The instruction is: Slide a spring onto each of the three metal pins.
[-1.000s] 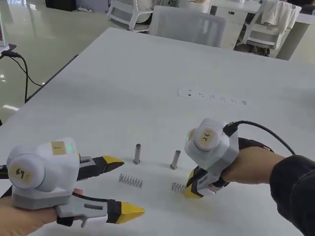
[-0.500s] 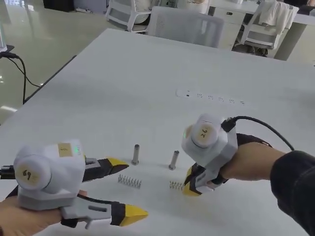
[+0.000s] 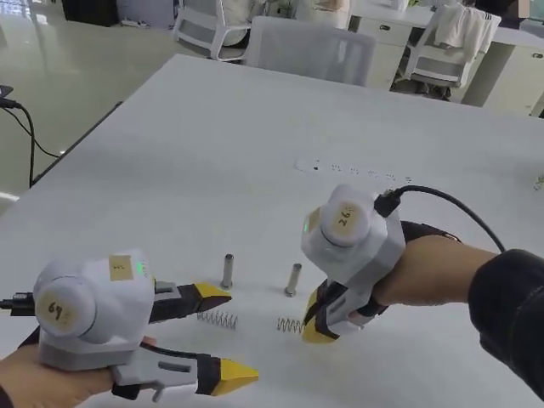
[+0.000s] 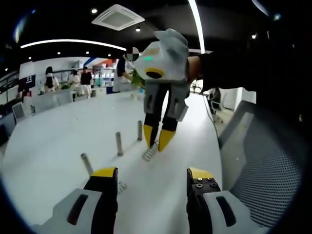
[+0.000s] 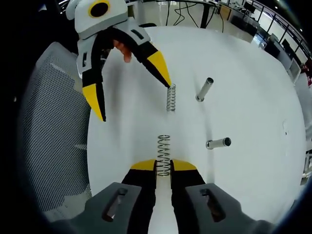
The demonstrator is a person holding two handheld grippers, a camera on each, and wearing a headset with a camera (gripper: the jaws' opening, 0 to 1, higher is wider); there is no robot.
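Broad white table (image 3: 255, 144), matte, with a recessed row of sockets (image 3: 357, 172) toward its far side. Beyond it a grey mesh chair (image 3: 310, 51), then a glossy pale floor (image 3: 76, 59) with a black cable (image 3: 25, 127) trailing at the left. In the left gripper view, an open office hall: long strip lights, a ceiling air vent (image 4: 118, 17), people (image 4: 85, 78) standing far off.

Right gripper (image 3: 313, 327) low over the table, jaws pinched together on one end of a spring (image 3: 290, 325) lying flat, the rest of the coil sticking out past the yellow tips. Held by a hand in a dark sleeve (image 3: 510, 314).

Second spring (image 3: 217, 319) loose on the table, right at one yellow tip of the left gripper (image 3: 238, 332); touching or not, impossible to tell. Left gripper jaws wide apart, nothing between them.

Left pin (image 3: 228, 270) and middle pin (image 3: 293, 279) upright on the table just behind the two springs, well apart from each other. In the left gripper view, a third pin (image 4: 140, 130) in line with them, close beside the right gripper. No spring on any pin.
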